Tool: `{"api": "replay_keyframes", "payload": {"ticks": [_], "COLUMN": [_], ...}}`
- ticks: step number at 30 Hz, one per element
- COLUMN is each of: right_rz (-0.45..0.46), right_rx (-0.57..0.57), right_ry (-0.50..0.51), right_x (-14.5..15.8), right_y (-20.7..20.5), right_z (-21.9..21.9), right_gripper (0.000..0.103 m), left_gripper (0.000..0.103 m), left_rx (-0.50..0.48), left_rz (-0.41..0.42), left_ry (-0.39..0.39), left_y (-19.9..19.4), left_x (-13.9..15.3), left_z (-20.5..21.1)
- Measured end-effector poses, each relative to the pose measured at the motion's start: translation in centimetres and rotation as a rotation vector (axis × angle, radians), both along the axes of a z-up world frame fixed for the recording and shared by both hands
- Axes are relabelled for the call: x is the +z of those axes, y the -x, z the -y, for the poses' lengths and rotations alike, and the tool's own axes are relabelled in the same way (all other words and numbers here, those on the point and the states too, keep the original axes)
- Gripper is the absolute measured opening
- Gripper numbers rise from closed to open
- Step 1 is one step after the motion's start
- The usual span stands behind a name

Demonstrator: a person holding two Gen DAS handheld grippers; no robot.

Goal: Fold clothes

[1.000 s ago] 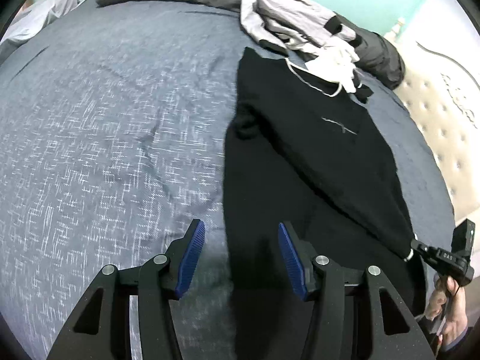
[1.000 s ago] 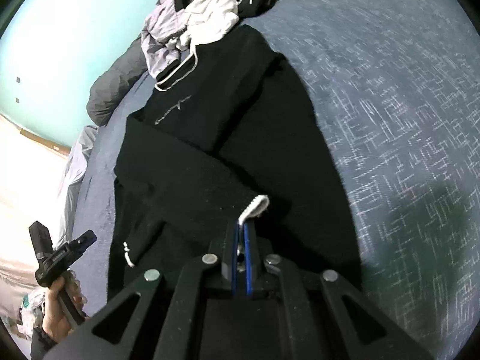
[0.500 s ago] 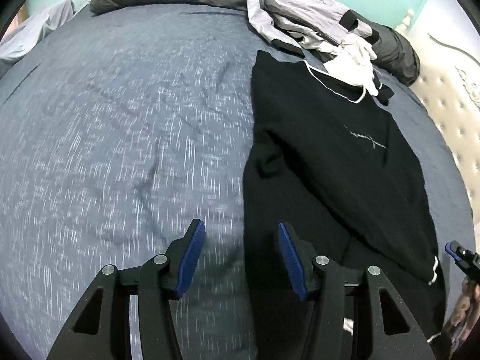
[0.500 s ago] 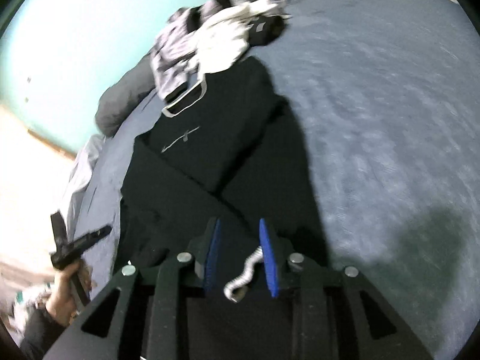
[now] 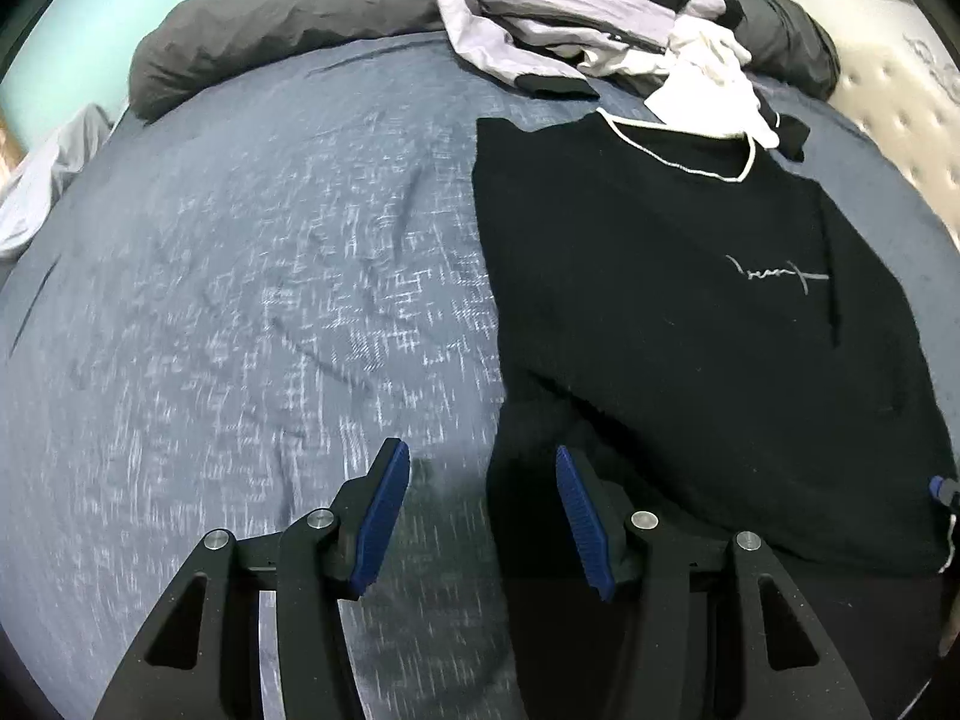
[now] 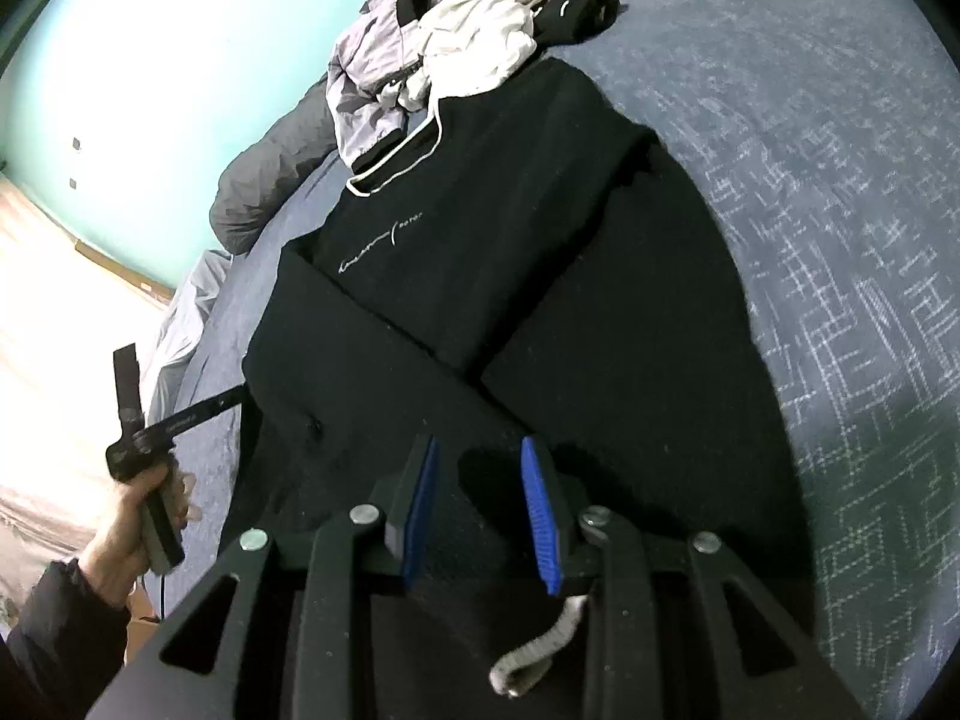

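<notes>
A black sweater (image 5: 690, 300) with a white-trimmed neck lies flat on the blue-grey bed cover (image 5: 240, 300). One sleeve (image 6: 372, 384) is folded slantwise across its body (image 6: 510, 240). My right gripper (image 6: 480, 510) hovers over that sleeve's end with its jaws parted and only flat cloth below them. The sleeve's white cuff (image 6: 540, 654) lies loose beneath the jaws, near the right finger's base. My left gripper (image 5: 483, 516) is open and holds nothing. The sweater's left edge runs below its right finger. In the right wrist view a hand (image 6: 126, 540) holds the left gripper (image 6: 156, 420) beside the sweater.
A heap of lilac, white and black clothes (image 5: 600, 30) lies just beyond the sweater's neck. A dark grey duvet roll (image 5: 288, 24) runs along the far edge against a teal wall. A cream tufted headboard (image 5: 900, 138) stands at the right. Bare bed cover stretches left of the sweater.
My right gripper has opened and let go of the white cuff, which now lies under the jaws. My left gripper has moved left to the sweater's left edge, still open.
</notes>
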State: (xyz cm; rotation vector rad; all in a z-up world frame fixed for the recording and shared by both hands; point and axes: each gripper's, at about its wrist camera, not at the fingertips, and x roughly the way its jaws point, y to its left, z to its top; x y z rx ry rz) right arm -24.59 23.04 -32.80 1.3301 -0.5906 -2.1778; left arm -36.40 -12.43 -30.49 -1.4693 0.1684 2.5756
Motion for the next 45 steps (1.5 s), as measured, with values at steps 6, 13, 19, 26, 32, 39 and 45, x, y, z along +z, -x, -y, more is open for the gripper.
{"api": "replay_keyframes", "payload": {"ticks": [6,13,19,26,32,39,45], "right_rz": [0.006,0.009,0.010,0.016,0.017,0.020,0.023], "right_rx": [0.003,0.013,0.012,0.010,0.011,0.006,0.009], "right_ry": [0.012,0.004,0.008,0.018,0.019,0.031,0.034], "right_x": [-0.4,-0.5,-0.6,-0.6,-0.7,-0.7,-0.7], "right_y": [0.1,0.1,0.2,0.2,0.2,0.0,0.2], "right_z": [-0.2,0.0,0.2,-0.1,-0.2,-0.5,-0.4], "right_gripper": [0.029,0.029,0.029,0.029,0.029,0.029,0.029], "left_gripper": [0.043,0.009,0.008,0.010,0.013,0.030,0.030], "left_rx": [-0.020,-0.062,0.006,-0.013,-0.048,-0.052,-0.057], "left_rz": [0.002,-0.034,-0.034,-0.041,-0.060,-0.055,-0.035], "left_ry": [0.006,0.071,0.022,-0.015,0.040,0.040,0.064], "left_y": [0.5,-0.1,-0.1,-0.8,-1.2,-0.3,0.8], "left_x": [-0.7,-0.6,-0.8,0.2,1.2,0.4,-0.7], "left_z": [-0.5,-1.6,1.0,1.4,0.8,0.4,-0.1]}}
